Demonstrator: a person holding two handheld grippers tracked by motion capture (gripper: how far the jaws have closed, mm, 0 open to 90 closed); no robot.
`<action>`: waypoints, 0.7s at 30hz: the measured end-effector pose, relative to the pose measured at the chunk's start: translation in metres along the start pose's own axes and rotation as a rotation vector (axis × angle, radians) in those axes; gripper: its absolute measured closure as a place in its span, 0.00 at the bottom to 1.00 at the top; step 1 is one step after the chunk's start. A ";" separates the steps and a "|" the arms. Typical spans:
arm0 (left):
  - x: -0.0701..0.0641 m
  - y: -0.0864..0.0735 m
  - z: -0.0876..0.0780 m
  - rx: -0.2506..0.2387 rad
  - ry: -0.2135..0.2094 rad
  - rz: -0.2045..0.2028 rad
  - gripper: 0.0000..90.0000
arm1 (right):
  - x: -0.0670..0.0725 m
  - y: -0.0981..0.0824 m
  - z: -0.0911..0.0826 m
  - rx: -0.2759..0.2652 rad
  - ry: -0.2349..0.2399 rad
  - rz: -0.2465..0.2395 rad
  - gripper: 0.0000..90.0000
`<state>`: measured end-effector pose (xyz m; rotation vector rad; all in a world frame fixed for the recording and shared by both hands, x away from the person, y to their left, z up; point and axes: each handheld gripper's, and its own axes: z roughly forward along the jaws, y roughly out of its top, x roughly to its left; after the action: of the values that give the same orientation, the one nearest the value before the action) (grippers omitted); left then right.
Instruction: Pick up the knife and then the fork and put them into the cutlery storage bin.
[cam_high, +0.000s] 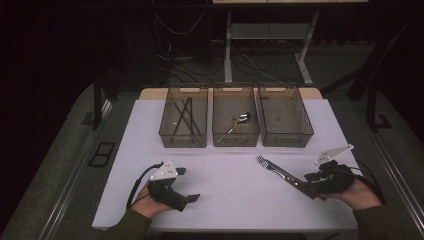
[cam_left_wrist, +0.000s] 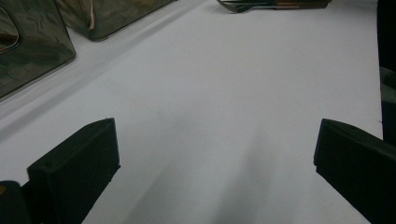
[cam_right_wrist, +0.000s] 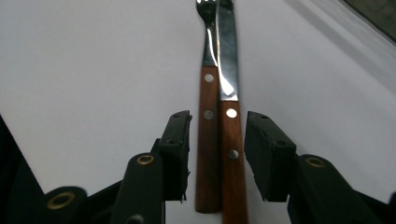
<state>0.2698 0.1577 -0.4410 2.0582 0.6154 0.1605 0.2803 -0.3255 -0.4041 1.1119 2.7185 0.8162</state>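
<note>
The jaws of the right gripper (cam_right_wrist: 218, 154) are seen parted, with the wooden handles of a fork (cam_right_wrist: 208, 140) and a table knife (cam_right_wrist: 229, 140) lying side by side between them; a small gap shows on each side, so no pad is judged to press. Both pieces rest on the white worktop (cam_high: 225, 185) near its right front corner, tines and blade pointing toward the bins. The pair is judged stiff and fairly light, the riveted wood offering better friction than the polished steel, which would slip. The handles are therefore the sensible place to take hold, squeezed across both at once; since the two lie loose against each other, one may slide out of a shallow grip. The left gripper (cam_high: 187, 185) rests near the left front edge with jaws wide open and nothing between them. Three smoky plastic bins (cam_high: 285, 137) stand along the far edge.
</note>
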 end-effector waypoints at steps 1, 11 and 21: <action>0.000 0.000 0.000 0.003 0.000 0.000 0.00 | -0.002 0.001 0.000 0.013 0.000 0.000 0.65; 0.000 0.000 0.000 0.001 -0.002 -0.003 0.00 | -0.010 0.025 0.014 0.170 -0.017 -0.066 0.70; 0.000 0.000 0.000 0.005 -0.002 -0.001 0.00 | -0.009 0.030 0.026 0.256 -0.008 -0.113 0.80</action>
<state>0.2700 0.1576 -0.4417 2.0623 0.6158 0.1561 0.3132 -0.3024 -0.4121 0.9868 2.9090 0.4567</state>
